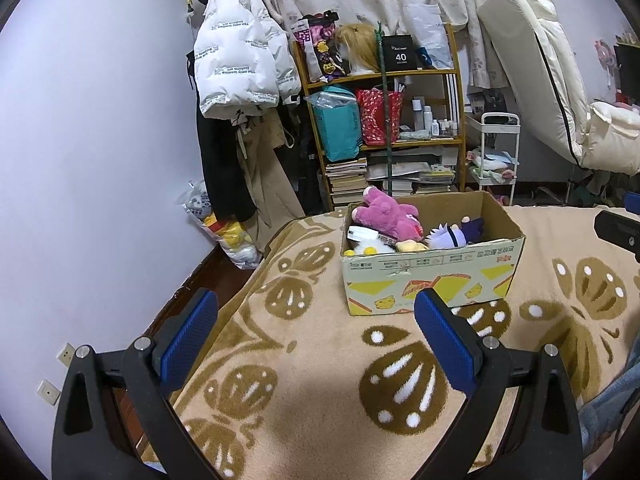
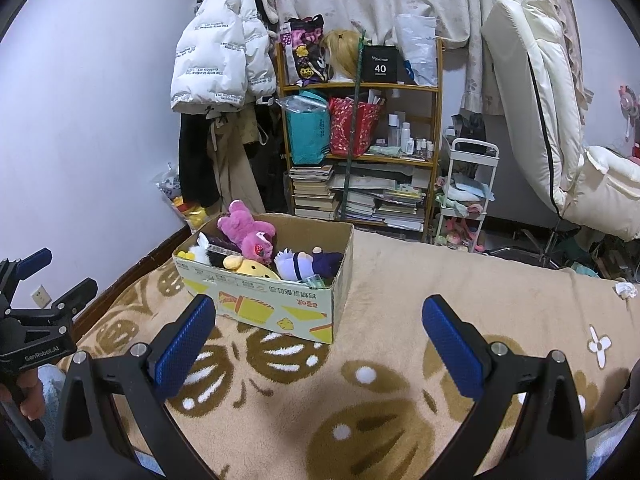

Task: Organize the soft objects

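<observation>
Butterfly blanket [image 1: 320, 420] under toy-filled cardboard box [image 1: 432, 280]

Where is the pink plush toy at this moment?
In both wrist views the pink plush toy lies on top at the far left end of the cardboard box, which stands on the patterned blanket.

Cardboard box [image 1: 432, 276] walls hide the plush toys' [image 2: 248, 232] lower parts; box print [image 2: 276, 292] unreadable.
</observation>
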`<state>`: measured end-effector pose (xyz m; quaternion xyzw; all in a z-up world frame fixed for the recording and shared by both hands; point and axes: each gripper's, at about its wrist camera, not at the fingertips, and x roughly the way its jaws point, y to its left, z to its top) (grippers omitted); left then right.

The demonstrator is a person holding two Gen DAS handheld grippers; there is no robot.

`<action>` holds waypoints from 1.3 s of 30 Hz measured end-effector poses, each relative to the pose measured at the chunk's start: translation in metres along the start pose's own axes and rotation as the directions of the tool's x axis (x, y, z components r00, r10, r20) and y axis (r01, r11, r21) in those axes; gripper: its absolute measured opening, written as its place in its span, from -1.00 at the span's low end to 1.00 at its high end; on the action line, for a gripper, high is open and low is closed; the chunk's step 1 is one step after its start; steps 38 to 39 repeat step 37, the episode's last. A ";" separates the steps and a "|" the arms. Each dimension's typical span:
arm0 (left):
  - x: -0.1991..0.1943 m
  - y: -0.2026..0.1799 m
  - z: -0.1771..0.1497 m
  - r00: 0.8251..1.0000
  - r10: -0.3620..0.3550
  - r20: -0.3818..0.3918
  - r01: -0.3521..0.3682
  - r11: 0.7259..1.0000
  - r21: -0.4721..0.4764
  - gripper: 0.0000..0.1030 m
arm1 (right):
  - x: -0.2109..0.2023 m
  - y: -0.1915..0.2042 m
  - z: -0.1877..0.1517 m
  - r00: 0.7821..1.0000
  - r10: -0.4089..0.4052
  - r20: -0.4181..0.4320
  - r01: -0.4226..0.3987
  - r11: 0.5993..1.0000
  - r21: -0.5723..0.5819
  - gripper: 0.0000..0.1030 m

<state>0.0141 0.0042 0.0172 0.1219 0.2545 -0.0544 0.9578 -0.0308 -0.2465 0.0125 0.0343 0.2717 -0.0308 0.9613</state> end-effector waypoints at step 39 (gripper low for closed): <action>-0.003 0.004 0.000 1.000 -0.018 0.012 0.018 1.000 -0.013 0.89 | 0.000 0.001 0.001 1.000 0.001 -0.009 -0.001 1.000 0.001 1.00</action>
